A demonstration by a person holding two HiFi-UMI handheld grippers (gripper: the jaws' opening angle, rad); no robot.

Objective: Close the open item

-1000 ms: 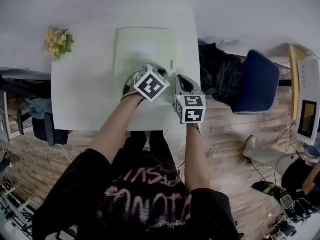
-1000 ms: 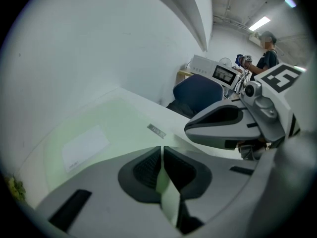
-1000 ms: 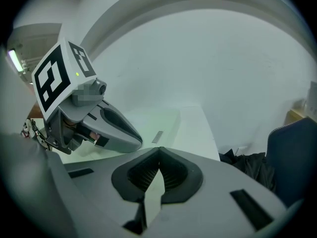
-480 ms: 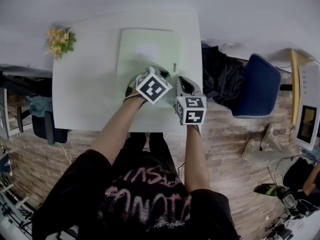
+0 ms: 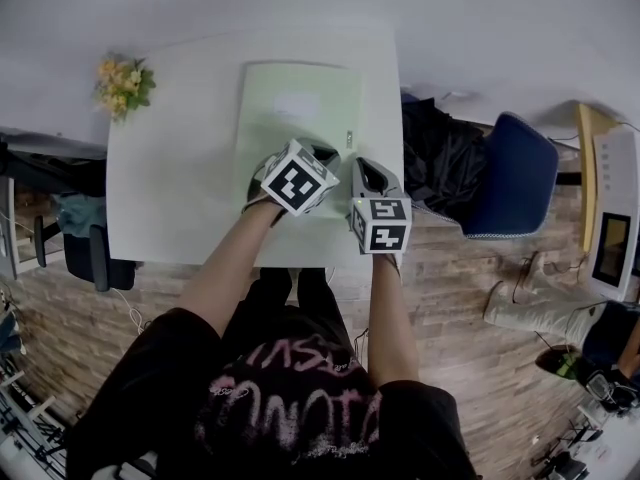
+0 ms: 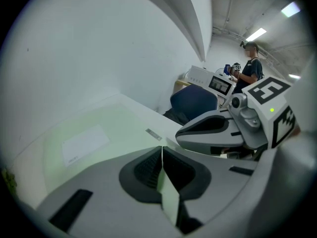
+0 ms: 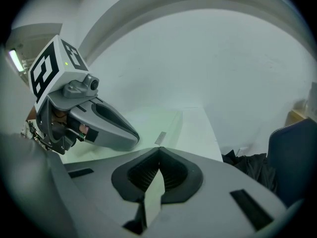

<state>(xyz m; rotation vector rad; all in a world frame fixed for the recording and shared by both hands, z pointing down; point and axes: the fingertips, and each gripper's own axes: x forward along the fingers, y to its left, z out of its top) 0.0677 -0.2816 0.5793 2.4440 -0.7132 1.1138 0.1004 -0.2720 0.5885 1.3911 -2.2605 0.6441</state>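
Observation:
A pale green folder [image 5: 300,108] lies flat on the white table [image 5: 170,168], with a white label [image 6: 84,143] on its cover and a small tag [image 6: 153,134] near its right edge. It looks closed. My left gripper [image 5: 300,158] hovers over the folder's near edge; its jaws [image 6: 162,148] are shut tip to tip with nothing seen between them. My right gripper [image 5: 360,168] sits just to the right, by the folder's near right corner. Its jaws [image 7: 159,149] are also shut and hold nothing. Each gripper shows in the other's view: the right gripper [image 6: 208,130] and the left gripper [image 7: 104,125].
A bunch of yellow flowers [image 5: 122,83] stands at the table's far left corner. A dark jacket [image 5: 435,153] and a blue chair [image 5: 515,173] are right of the table. A person [image 6: 250,68] stands at a desk farther back, near a white device [image 5: 612,208].
The left gripper's cube has shifted and turned slightly over the folder's near edge. The right gripper has hardly moved.

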